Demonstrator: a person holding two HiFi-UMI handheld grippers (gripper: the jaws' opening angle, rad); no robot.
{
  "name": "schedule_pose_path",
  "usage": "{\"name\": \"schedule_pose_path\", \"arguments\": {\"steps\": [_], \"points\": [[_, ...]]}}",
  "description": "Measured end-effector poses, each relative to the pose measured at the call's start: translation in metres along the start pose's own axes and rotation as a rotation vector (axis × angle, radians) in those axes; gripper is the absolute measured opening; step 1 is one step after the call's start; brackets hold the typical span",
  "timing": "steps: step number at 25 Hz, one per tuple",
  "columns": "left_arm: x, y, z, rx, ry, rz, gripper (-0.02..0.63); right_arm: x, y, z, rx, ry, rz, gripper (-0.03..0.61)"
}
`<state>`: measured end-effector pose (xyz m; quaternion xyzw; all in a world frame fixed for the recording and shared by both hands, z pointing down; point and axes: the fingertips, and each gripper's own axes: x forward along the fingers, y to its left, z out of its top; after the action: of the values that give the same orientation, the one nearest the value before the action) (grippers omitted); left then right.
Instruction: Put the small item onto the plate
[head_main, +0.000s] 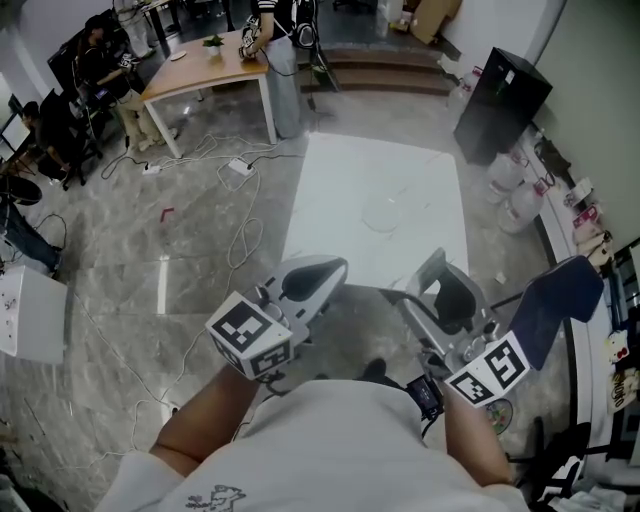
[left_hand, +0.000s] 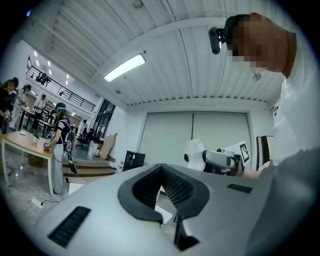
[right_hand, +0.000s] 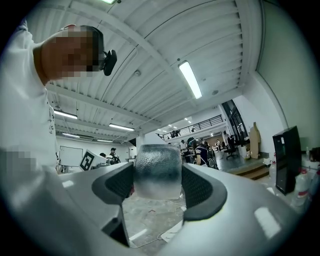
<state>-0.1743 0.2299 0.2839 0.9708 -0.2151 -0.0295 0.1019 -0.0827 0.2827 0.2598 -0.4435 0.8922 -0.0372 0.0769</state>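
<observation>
- Grip: right tool (right_hand: 158, 175) has its jaws spread wide with the pads pressed on both sides of the small item (right_hand: 157, 159), a frosted, translucent stubby cylinder. It is held up in the air, close to the person's body.
- Left tool (left_hand: 162, 172) has its jaws together at the tips with nothing between them. It is also held near the torso.
- Plate (head_main: 383, 229) is clear, looks like glass, and is hard to see. It sits on the white counter (head_main: 330, 190), well ahead of both tools.
- Task is probably at the carry stage, and the item is not over the plate yet.
- Risk: the item looks smooth and rounded, and the pads grip only its sides, so a jolt in transit could make it slip or twist out.
- Risk: the see-through plate on the white top is easy to misjudge, so the item could land on the rim or on the bare counter.
- Risk: releasing from too high could make the cylinder bounce or roll off, or knock the plate.
</observation>
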Motion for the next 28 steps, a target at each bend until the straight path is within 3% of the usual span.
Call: {"name": "schedule_pose_path", "arguments": {"steps": [10,21,28], "points": [[0.052,0.025,-0.002,-0.012,0.012,0.021,0.008,0.012,-0.060,0.005,0.005,-0.005,0.012,0.293],[0.199,0.071,0.001,0.009,-0.027,0.085,0.008,0.033,-0.211,0.003,0.050,0.011,0.130,0.293],[0.282,0.095,0.000,0.019,-0.005,0.127,0.006,0.043,-0.298,0.003,0.103,0.031,0.193,0.293]]}}
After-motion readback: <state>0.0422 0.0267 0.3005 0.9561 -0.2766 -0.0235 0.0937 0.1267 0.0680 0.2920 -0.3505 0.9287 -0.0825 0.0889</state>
